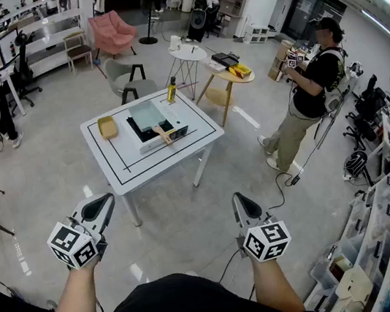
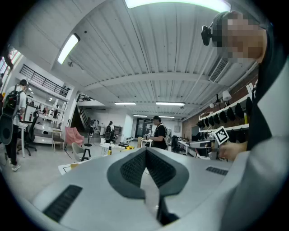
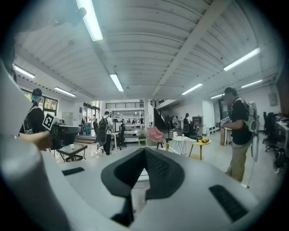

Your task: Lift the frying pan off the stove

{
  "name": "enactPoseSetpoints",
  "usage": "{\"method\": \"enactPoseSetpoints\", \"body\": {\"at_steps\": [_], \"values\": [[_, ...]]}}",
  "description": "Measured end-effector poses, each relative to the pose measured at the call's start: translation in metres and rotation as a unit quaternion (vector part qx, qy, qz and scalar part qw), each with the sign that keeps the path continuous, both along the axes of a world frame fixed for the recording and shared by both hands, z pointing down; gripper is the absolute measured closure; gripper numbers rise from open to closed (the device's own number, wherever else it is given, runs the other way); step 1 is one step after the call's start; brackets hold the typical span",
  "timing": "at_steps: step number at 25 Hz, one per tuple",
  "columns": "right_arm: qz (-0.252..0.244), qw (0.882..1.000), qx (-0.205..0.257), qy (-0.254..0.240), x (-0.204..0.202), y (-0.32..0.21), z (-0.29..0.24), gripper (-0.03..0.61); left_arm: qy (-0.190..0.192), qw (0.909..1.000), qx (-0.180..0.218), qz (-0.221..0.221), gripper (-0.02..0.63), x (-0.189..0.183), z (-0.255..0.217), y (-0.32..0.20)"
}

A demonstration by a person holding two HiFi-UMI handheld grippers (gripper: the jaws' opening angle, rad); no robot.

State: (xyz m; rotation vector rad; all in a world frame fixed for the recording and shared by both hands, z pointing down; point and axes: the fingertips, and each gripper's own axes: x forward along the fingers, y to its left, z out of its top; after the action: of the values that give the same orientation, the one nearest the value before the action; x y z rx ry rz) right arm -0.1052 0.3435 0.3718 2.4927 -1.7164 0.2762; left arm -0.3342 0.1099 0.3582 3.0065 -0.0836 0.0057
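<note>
The left claw [image 1: 103, 202] and the right claw [image 1: 240, 200] are both closed tight, with nothing between their ridged dark pads, over a glossy floor [image 1: 185, 227]. One square white table [image 1: 134, 170] with a black outline carries one boxy white stove [image 1: 150, 143], one square pale-green pan [image 1: 147, 114] with a wooden handle, and one yellow rectangular dish [image 1: 107, 127] near its left edge. The pan sits on the stove at the table's middle, well apart from both claws.

White table [image 1: 130, 173] on the open floor. On the table: portable stove [image 1: 150, 145] with a square pale-green frying pan [image 1: 147, 115] on it. Yellow dish [image 1: 107, 127] on the table's left part; oil bottle [image 1: 171, 90] at its far corner. Left gripper [image 1: 101, 202] and right gripper [image 1: 241, 201] well short of the table, jaws together.
</note>
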Motion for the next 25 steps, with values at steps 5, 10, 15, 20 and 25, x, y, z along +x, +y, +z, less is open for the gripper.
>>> {"method": "enactPoseSetpoints", "body": {"at_steps": [5, 10, 15, 20, 25], "values": [[0.004, 1.000, 0.000, -0.001, -0.007, -0.003, 0.002, 0.575, -0.007, 0.9999, -0.009, 0.001, 0.604, -0.005, 0.007, -0.006], [0.004, 1.000, 0.002, -0.001, -0.012, -0.010, 0.000, 0.575, -0.010, 0.9997, -0.022, 0.003, 0.604, -0.004, 0.014, -0.013], [0.001, 1.000, 0.003, 0.010, -0.009, -0.016, -0.003, 0.575, -0.014, 0.9995, -0.025, 0.011, 0.604, 0.003, 0.018, -0.013], [0.006, 1.000, 0.015, 0.002, 0.001, -0.025, -0.003, 0.575, -0.019, 0.9994, -0.024, 0.013, 0.604, 0.009, 0.022, -0.019], [0.009, 1.000, 0.019, -0.003, 0.014, -0.033, -0.003, 0.575, -0.025, 0.9993, -0.023, 0.013, 0.604, 0.018, 0.026, -0.025]]}}
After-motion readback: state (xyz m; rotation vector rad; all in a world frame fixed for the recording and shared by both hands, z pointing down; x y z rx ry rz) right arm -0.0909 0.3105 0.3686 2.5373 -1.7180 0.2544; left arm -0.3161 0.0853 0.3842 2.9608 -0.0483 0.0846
